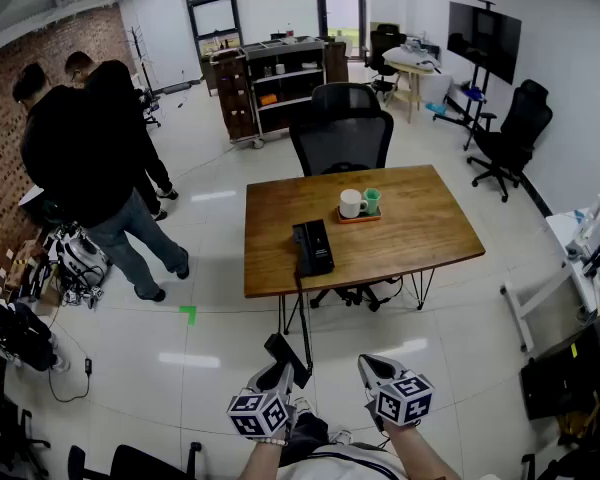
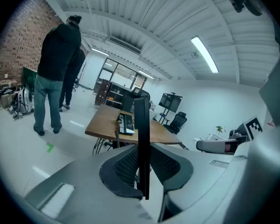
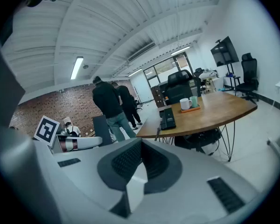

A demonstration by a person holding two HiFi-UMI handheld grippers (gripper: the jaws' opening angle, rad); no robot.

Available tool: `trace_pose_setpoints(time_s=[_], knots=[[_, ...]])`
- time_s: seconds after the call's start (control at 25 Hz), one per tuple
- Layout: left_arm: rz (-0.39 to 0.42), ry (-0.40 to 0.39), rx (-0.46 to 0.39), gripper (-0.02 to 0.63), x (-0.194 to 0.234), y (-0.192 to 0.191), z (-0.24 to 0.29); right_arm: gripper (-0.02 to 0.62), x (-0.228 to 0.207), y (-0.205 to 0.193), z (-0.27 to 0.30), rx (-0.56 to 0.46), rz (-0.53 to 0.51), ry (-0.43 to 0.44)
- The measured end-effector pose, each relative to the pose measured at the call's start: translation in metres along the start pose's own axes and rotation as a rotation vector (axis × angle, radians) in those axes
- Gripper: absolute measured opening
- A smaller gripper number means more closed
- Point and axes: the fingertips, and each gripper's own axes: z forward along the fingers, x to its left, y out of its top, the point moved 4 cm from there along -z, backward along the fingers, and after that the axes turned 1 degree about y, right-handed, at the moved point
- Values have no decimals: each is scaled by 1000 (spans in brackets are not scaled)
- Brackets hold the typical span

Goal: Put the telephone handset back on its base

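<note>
The slim black telephone handset [image 1: 286, 357] is off its cradle and low in front of the person, well short of the table. It is pinched between the pads of the left gripper [image 1: 272, 376]. In the left gripper view it shows edge-on as a narrow dark slab standing between the two jaws, its long axis running straight out along them. From the head view that axis lies on a slant, and the free end points forward and a little right, toward the brown wooden table [image 1: 420, 218]. A thin black cord [image 1: 302, 313] hangs from the table's near edge down to the handset.

The flat black telephone base [image 1: 313, 247] lies on the table near its front-left part, its long side running from the near edge toward the far one. Just behind and to its right sits a small orange tray [image 1: 359, 216] with a white mug [image 1: 351, 203] and a green cup [image 1: 373, 200] side by side. A black mesh office chair [image 1: 342, 128] is drawn up at the far side.

The right gripper [image 1: 376, 372] hangs beside the left one, apart from the handset, with its jaws pressed together on nothing. Two people in dark jackets [image 1: 80, 148] stand well off to the left by the brick wall.
</note>
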Motion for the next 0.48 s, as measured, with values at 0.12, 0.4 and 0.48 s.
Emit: trace_pose_setpoints(time_s=[0.12,0.4,0.48], knots=[[0,3,-4,71,-6,-5,-7,2,0,-8,-8,4,4,7],[-6,4,-11,69,-9,-12,-12,2,-5,-19,-15,5,13,18],[-7,4,-8,71,-7,-11,-8,2,-10,-15,-15,-4,15,11]])
